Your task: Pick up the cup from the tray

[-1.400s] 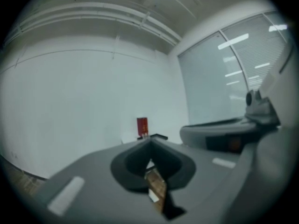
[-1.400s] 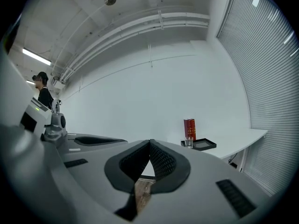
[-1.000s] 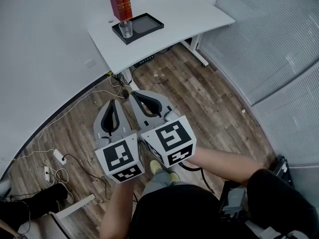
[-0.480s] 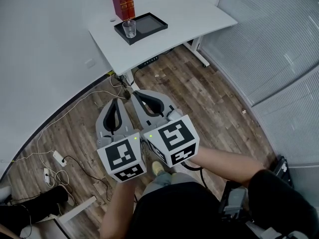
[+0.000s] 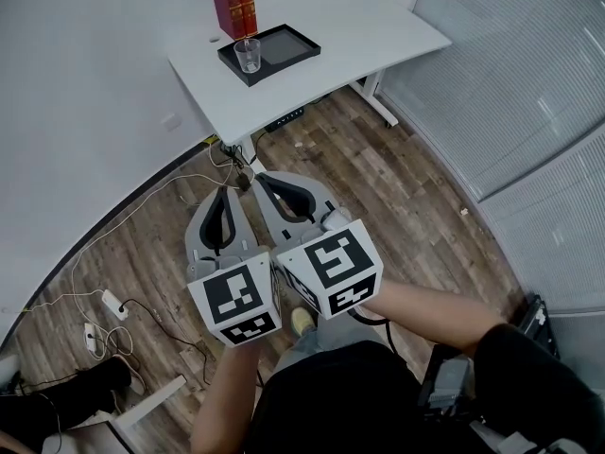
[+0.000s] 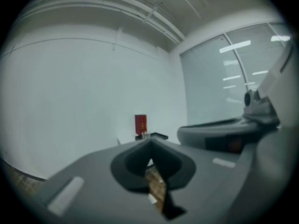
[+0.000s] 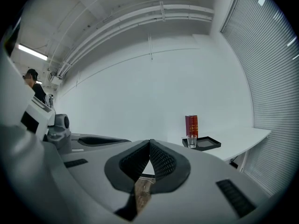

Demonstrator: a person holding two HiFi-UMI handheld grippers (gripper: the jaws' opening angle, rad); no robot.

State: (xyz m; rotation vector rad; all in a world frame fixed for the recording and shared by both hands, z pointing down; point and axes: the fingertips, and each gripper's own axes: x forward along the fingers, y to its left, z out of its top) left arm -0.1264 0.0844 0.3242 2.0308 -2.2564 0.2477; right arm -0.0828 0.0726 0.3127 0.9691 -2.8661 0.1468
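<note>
A clear cup [image 5: 248, 55] stands on the left part of a black tray [image 5: 284, 50] on a white desk [image 5: 378, 36], far ahead of me. Both grippers are held side by side over the wooden floor, well short of the desk. My left gripper [image 5: 228, 195] and my right gripper [image 5: 262, 180] have their jaws closed together with nothing between them. In the right gripper view the cup [image 7: 192, 142] and tray [image 7: 208, 143] show small beyond the closed tips [image 7: 150, 143]. The left gripper view shows the closed tips [image 6: 150, 143] and the tray [image 6: 158, 135] faintly.
Two red books [image 5: 232, 5] stand upright behind the tray, seen also as red books [image 7: 191, 125] in the right gripper view. Cables and a power strip [image 5: 111, 301] lie on the floor at left. Window blinds [image 5: 529, 83] run along the right. A person [image 7: 33, 85] stands far left.
Both grippers have drifted slightly toward me and to the right in the head view; the desk, cup and tray sit marginally closer in the gripper views. Jaws stay closed.
</note>
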